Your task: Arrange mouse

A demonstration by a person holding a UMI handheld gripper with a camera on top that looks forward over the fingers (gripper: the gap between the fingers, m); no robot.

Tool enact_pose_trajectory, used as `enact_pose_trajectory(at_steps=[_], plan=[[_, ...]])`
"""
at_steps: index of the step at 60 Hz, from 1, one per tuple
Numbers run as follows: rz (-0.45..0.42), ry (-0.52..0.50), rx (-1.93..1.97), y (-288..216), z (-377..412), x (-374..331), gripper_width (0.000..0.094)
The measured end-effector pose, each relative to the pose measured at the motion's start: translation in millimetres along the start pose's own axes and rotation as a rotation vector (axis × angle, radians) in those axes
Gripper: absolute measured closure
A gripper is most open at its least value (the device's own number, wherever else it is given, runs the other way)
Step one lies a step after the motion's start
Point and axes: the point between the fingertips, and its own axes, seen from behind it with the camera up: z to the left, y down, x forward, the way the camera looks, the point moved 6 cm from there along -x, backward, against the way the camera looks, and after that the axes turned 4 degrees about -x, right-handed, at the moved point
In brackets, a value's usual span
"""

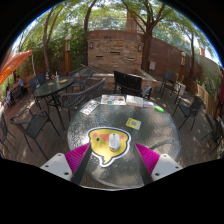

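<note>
On the round glass table (pixel 120 140), the mouse (pixel 114 144) on its yellow mat (pixel 103 141) lies between the gripper (pixel 112 157)'s wide-apart fingers, long way pointing ahead.

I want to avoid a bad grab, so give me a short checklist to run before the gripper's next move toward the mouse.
1. White computer mouse in view: ok, it lies on the yellow, face-shaped mouse pad.
2. Gripper open: ok, pink pads apart.
3. Mouse between fingers: not ok, it sits just ahead of them.
4. Path clear: ok, nothing between the fingers and the mouse.
5. Round glass table has room: ok; small yellow card lies beyond.
6. Mouse cable: cannot tell.
</note>
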Motion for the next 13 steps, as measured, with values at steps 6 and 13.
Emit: enact_pose_trajectory(at_steps=[6,13], plan=[[-0.002,0.009,-0.005,0.9,-0.3,-6.8,0.0081],[-0.005,0.007,-0.014,0.5,0.5,-6.5,0.0083]])
